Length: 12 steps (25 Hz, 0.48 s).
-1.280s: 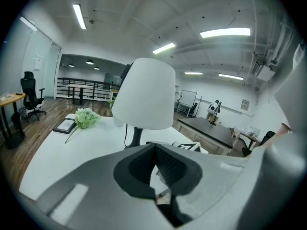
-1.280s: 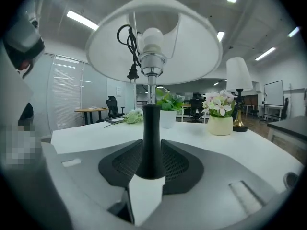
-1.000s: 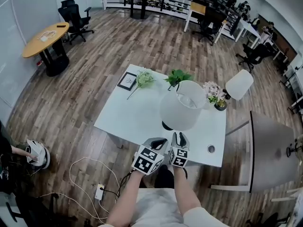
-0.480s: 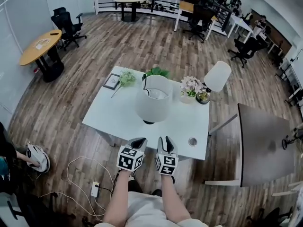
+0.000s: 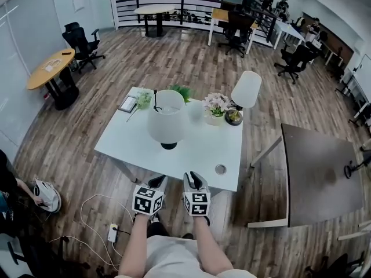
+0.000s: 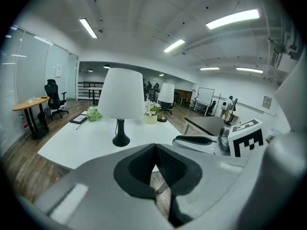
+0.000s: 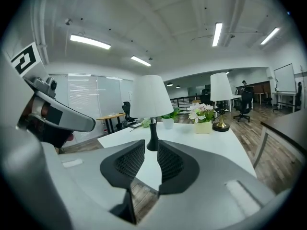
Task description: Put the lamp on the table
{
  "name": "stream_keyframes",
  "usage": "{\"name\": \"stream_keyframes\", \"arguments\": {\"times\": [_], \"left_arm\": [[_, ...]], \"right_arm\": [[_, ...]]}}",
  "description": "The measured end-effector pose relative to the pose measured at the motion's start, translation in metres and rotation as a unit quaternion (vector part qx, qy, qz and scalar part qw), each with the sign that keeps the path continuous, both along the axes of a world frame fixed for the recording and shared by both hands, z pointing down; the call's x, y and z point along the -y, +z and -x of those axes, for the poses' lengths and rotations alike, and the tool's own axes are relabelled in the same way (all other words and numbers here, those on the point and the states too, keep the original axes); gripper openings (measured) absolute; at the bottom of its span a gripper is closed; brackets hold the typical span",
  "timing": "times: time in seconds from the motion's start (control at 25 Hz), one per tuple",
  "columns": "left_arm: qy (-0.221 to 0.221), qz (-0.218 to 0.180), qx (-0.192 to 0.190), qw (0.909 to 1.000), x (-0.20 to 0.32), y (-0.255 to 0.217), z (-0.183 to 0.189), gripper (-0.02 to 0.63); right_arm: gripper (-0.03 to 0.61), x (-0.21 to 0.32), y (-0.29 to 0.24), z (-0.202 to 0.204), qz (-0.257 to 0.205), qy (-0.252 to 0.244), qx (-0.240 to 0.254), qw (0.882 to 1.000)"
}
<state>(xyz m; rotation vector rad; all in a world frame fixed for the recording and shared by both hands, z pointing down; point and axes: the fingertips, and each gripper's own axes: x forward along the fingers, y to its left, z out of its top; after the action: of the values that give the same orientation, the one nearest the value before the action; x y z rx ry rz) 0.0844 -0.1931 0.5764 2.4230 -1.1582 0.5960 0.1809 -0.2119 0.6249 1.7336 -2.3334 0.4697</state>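
Observation:
The lamp (image 5: 166,120), with a white shade and a black foot, stands upright on the white table (image 5: 197,146), free of both grippers. My left gripper (image 5: 156,182) and right gripper (image 5: 193,181) hang side by side just off the table's near edge, well short of the lamp. In the left gripper view the lamp (image 6: 120,99) is ahead and the left gripper (image 6: 154,150) has its tips touching, with nothing between them. In the right gripper view the lamp (image 7: 151,97) shows through a narrow gap in the right gripper (image 7: 150,145), which holds nothing.
At the table's back stand a second lamp with a gold foot (image 5: 246,90), a pot of flowers (image 5: 215,104), a green plant (image 5: 181,91) and a framed picture (image 5: 127,103). A small round object (image 5: 220,169) lies near the front right corner. A dark table (image 5: 316,172) stands to the right. Cables and a power strip (image 5: 113,232) lie on the floor at the left.
Both grippers and the camera have drawn back from the table. The lamp stays standing where it was and now appears farther off.

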Motion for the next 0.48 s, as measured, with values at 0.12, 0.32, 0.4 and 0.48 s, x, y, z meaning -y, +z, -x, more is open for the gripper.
{"name": "stream_keyframes", "arguments": {"times": [0.12,0.32,0.4,0.48], "left_arm": [[-0.008,-0.007,0.000,0.9999,-0.006,-0.003,-0.007,0.000],[-0.021,-0.016,-0.005,0.9996,-0.014,-0.010,-0.014,0.000],[-0.030,-0.010,-0.007,0.9995,-0.018,-0.005,-0.015,0.000],[-0.045,-0.007,-0.006,0.9989,-0.021,-0.001,-0.015,0.000]], "right_arm": [[0.078,-0.009,-0.004,-0.007,-0.008,0.000,0.006,1.000],[0.026,-0.018,-0.013,-0.003,-0.001,-0.026,0.016,1.000],[0.026,-0.023,-0.003,-0.001,0.032,-0.043,0.005,0.999],[0.025,-0.029,0.003,-0.001,0.055,-0.057,0.001,0.997]]}}
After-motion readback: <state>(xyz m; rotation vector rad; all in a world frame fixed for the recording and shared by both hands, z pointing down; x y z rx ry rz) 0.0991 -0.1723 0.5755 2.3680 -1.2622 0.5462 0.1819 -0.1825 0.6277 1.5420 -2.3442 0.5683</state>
